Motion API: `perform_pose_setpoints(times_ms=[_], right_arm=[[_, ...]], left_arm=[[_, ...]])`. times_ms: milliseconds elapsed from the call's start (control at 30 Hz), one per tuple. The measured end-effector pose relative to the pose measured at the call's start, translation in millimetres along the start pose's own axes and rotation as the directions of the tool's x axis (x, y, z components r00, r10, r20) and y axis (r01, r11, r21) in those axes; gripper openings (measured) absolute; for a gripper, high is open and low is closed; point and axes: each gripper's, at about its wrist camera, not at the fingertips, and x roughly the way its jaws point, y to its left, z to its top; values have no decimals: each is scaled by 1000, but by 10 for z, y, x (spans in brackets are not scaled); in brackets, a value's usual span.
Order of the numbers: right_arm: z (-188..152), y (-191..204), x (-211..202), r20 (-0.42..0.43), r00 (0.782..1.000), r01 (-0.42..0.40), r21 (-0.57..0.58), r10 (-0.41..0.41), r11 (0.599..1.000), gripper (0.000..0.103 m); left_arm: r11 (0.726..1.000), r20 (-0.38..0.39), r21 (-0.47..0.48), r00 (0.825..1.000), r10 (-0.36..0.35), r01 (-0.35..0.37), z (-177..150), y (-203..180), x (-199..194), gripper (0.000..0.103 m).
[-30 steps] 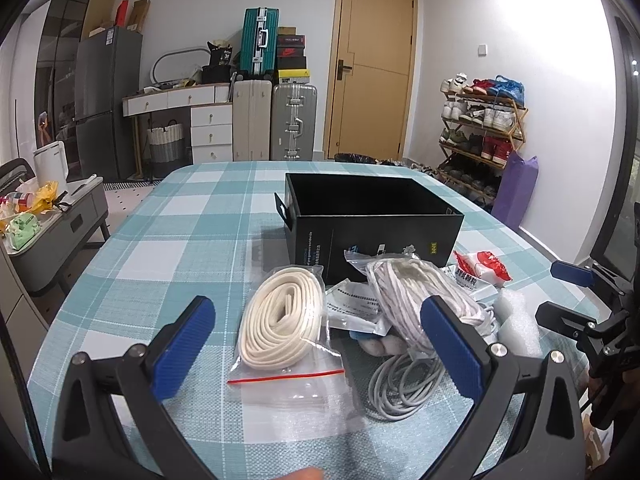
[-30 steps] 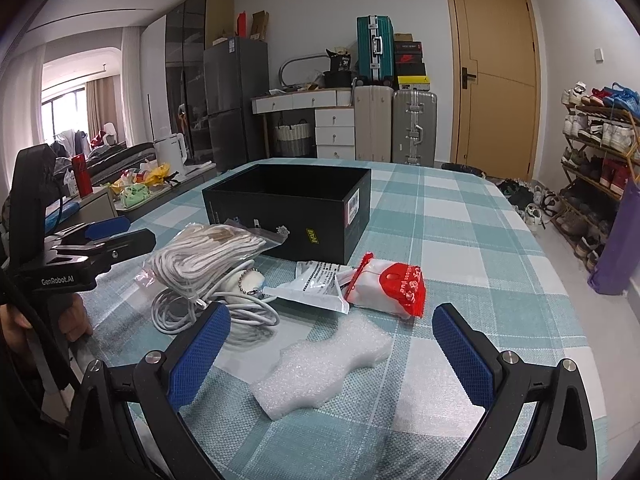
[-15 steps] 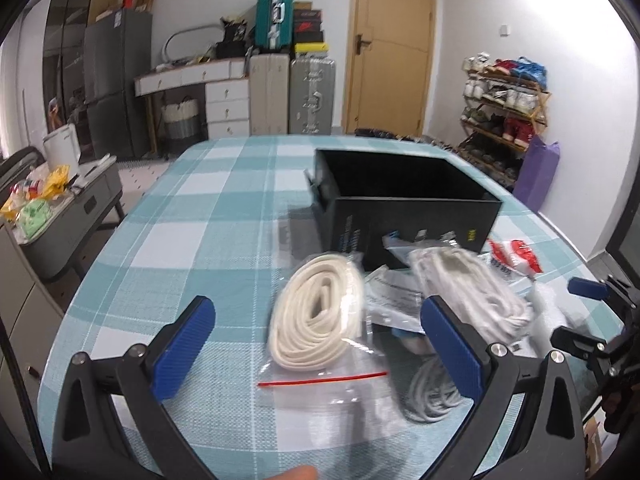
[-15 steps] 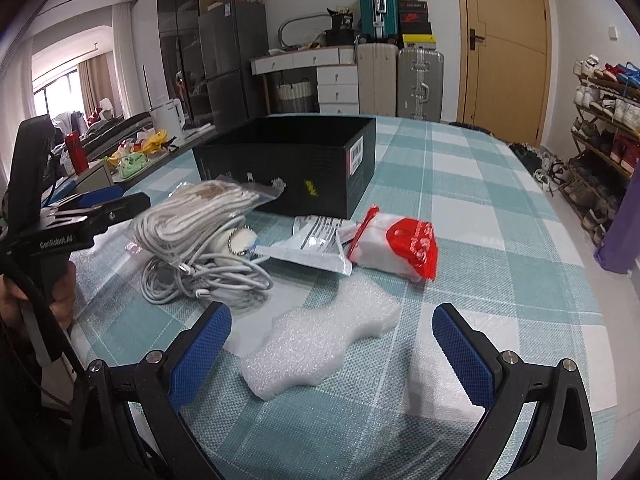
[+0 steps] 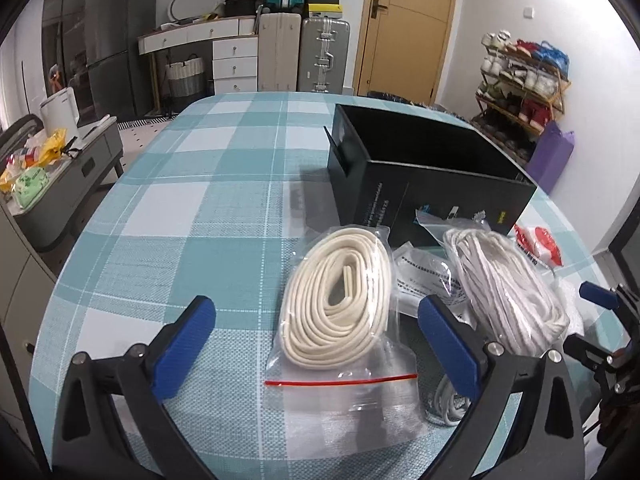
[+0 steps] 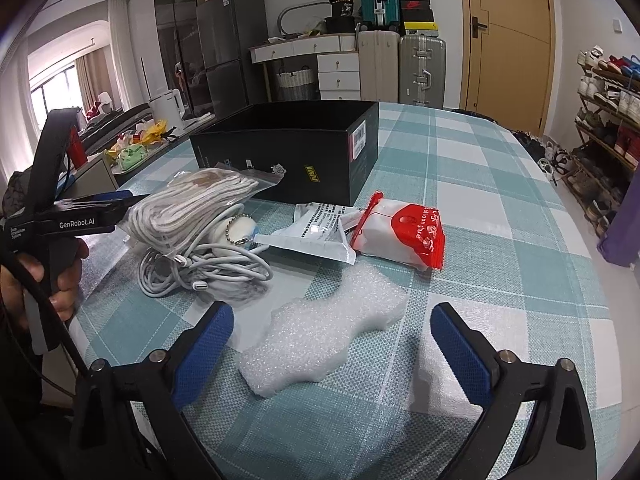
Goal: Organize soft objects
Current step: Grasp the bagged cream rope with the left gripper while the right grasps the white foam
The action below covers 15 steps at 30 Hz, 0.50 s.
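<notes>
Left gripper (image 5: 320, 344) spread over the bagged cream cord (image 5: 340, 300), seemingly untouched, before the black box (image 5: 432, 188); right gripper (image 6: 332, 344), jaws just narrowing yet wide, frames the foam piece (image 6: 320, 340).

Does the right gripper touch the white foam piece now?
Apart. In the right wrist view, the right gripper is open, and tablecloth shows between each blue pad and the white foam piece lying between them.

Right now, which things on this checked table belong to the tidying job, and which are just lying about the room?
For the job:
open black cardboard box
bagged cream cord coil
bagged white rope bundle
white foam piece
red-and-white tissue pack

Just lying about:
silver suitcases
wooden shoe rack
white kettle
</notes>
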Motion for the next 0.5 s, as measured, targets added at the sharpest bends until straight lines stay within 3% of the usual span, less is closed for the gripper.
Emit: perform_pose_setpoints(times_ms=[133,233,267,400,500], right_arm=[[-7,2,30,-19,1000,-5,-2,5,1000,87],[-16,1,32,-13,1000,-11,-8,11,1000,83],[-16,2,36,-14,1000,-13,-11,13,1000,79],[-16,4,43,-16,1000,-23,-16,23,1000,71],[-24,0,29,-11,999,-30,-15,30,999,66]], left_arm=[[1000,-30,-12,1000,-10,9,10,10,41,86],[999,-46,-21,998,-35,34,12,29,67,73],[999,-56,-17,997,-48,47,12,18,81,63],[998,-60,-2,997,-57,57,9,-15,73,46],[998,-54,0,996,-69,69,9,-16,53,41]])
